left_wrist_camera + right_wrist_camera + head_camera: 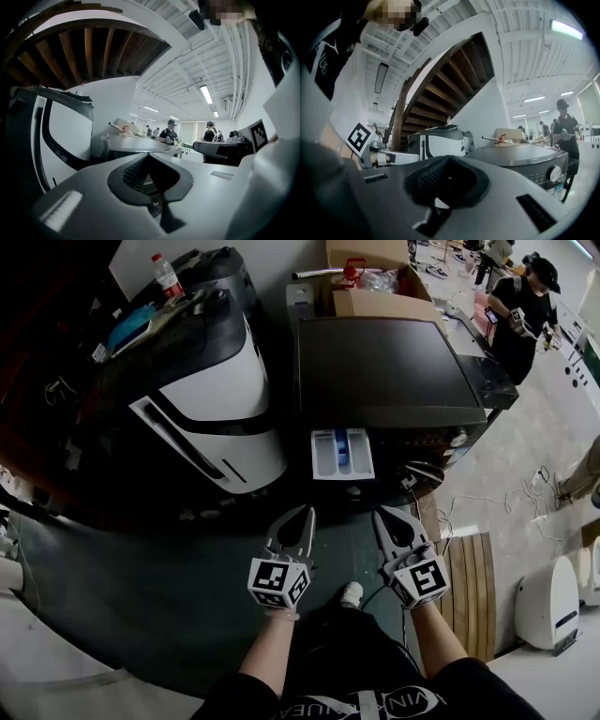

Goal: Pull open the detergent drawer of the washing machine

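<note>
The washing machine (pixel 398 371) has a dark top and stands ahead of me. Its white detergent drawer (pixel 342 454) sticks out of the front, with a blue compartment showing inside. Both grippers hover below the drawer, apart from it and pointing toward it. My left gripper (pixel 307 512) is shut with nothing between its jaws, and so is my right gripper (pixel 379 514). In the left gripper view the left gripper (pixel 149 157) shows its jaws together. In the right gripper view the right gripper (pixel 449 158) has the machine's control panel and knob (pixel 554 173) to its right.
A large white and black machine (pixel 206 399) stands left of the washer. Cardboard boxes (pixel 380 298) sit behind it. A person (pixel 525 306) stands at the far right. A wooden pallet (pixel 469 587), floor cables (pixel 487 502) and a white appliance (pixel 548 601) lie to my right.
</note>
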Available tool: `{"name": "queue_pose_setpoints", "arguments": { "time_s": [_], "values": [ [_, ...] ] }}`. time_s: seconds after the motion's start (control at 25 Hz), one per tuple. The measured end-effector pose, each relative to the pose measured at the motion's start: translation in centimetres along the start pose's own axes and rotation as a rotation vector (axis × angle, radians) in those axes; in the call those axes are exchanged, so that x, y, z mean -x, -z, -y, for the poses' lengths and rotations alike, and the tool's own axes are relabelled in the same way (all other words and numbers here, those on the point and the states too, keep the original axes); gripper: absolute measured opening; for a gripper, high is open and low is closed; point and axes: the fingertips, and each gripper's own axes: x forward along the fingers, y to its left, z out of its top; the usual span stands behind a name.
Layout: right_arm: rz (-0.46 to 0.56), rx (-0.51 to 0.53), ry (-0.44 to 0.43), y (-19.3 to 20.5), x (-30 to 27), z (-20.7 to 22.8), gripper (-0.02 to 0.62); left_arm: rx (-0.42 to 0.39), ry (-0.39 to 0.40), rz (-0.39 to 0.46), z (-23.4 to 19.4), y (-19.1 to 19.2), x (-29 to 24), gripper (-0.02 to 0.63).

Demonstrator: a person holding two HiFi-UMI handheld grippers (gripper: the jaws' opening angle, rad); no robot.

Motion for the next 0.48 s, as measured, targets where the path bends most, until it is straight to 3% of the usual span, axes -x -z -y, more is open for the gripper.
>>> {"name": "queue_pose_setpoints", "arguments": {
  "time_s": [0.48],
  "values": [
    [0.019,0.022,-0.005,-2.0,0.3,-0.4,0.012,-0.012,-0.066,0.024,-1.2,-2.4,2.2,0.009]
  ]
}}
